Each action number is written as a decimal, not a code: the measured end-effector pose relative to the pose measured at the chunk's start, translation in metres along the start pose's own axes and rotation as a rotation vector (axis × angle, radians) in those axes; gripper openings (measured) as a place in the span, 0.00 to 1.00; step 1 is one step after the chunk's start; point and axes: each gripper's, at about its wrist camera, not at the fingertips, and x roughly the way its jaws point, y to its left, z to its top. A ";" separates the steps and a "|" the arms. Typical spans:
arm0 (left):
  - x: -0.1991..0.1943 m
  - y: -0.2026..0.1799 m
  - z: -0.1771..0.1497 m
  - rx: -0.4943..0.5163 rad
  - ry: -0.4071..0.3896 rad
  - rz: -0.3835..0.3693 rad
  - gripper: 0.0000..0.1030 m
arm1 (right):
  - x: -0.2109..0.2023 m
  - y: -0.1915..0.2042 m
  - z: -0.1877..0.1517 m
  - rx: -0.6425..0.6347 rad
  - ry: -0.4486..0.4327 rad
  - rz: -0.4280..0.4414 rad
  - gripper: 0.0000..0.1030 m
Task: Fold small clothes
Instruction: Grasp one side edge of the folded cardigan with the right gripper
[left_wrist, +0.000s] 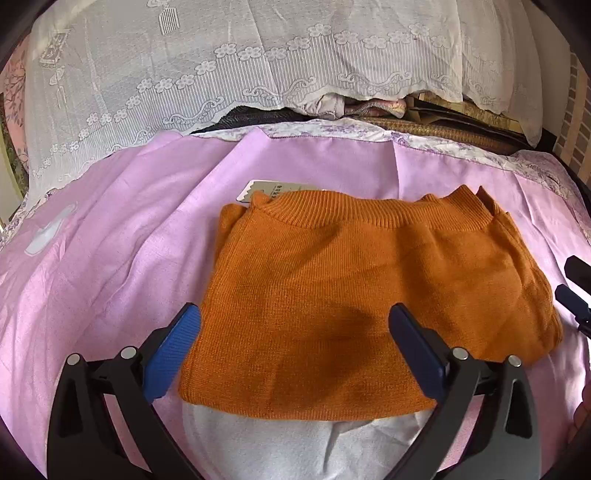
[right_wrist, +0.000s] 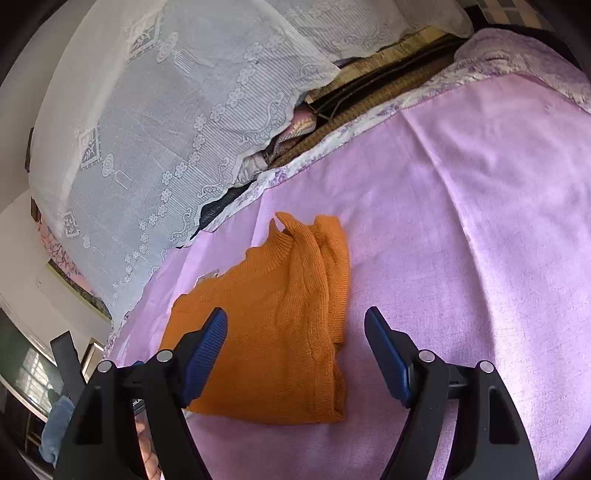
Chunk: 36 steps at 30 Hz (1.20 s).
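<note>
An orange knit sweater (left_wrist: 351, 291) lies folded into a rectangle on the pink sheet (left_wrist: 110, 229), its ribbed collar at the far edge with a paper tag (left_wrist: 258, 190) sticking out. My left gripper (left_wrist: 295, 314) is open and empty, hovering over the sweater's near left part. In the right wrist view the sweater (right_wrist: 280, 325) lies with its folded right edge between my fingers. My right gripper (right_wrist: 295, 317) is open and empty above that edge. Its tips show at the right edge of the left wrist view (left_wrist: 576, 291).
A white cloth (left_wrist: 314, 443) lies under the sweater's near edge. A white lace cover (left_wrist: 221, 66) drapes over piled things at the back. A woven mat and dark items (left_wrist: 443, 125) lie behind the sheet. A white patch (left_wrist: 48, 232) sits on the sheet at left.
</note>
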 end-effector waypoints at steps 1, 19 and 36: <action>0.002 -0.001 -0.001 0.001 0.009 0.001 0.96 | 0.004 -0.004 0.000 0.021 0.020 0.004 0.75; 0.022 -0.016 0.024 0.007 0.020 0.029 0.96 | 0.058 -0.016 0.026 0.053 0.096 0.041 0.51; 0.030 -0.028 0.024 0.024 0.036 -0.085 0.95 | 0.069 -0.007 0.026 0.008 0.123 0.051 0.49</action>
